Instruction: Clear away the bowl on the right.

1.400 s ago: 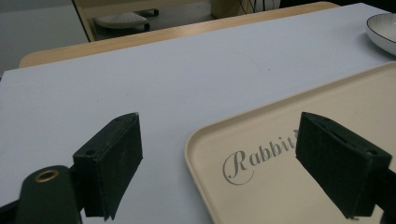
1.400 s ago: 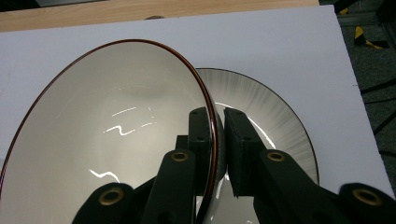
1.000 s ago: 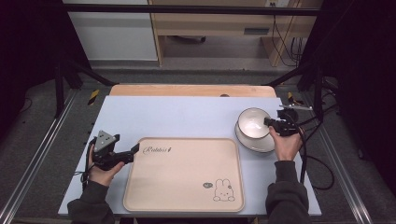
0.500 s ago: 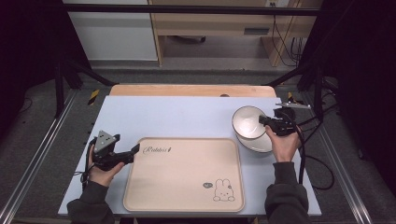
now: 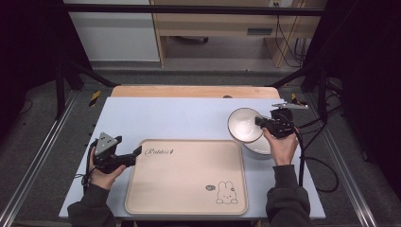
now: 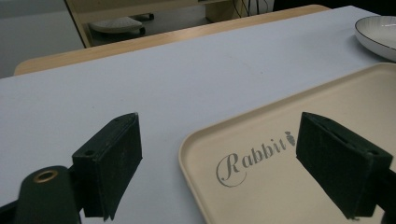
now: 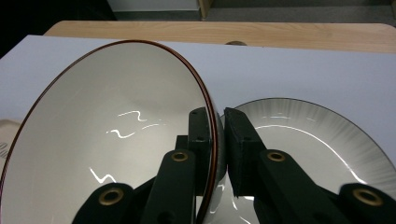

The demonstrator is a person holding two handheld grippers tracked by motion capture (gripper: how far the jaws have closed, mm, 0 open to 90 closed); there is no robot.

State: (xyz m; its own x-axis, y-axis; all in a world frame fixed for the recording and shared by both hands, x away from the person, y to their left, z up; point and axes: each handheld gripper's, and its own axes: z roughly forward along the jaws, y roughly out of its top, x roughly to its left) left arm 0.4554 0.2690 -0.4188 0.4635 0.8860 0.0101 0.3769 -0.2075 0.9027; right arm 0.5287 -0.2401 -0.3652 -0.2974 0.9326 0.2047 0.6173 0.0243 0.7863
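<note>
Right gripper view: jaws pinch empty bowl point(image 7: 102, 140) rim above empty plate point(image 7: 317, 140); left gripper point(image 5: 135, 153) jaws spread.

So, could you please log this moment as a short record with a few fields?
right gripper: shut on the rim of the bowl, which is lifted and tilted
plate: on the table, beneath the bowl
left gripper: open, holding nothing, at the left edge of the tray
tray: beige, bare, with the word Rabbit and a rabbit drawing
</note>
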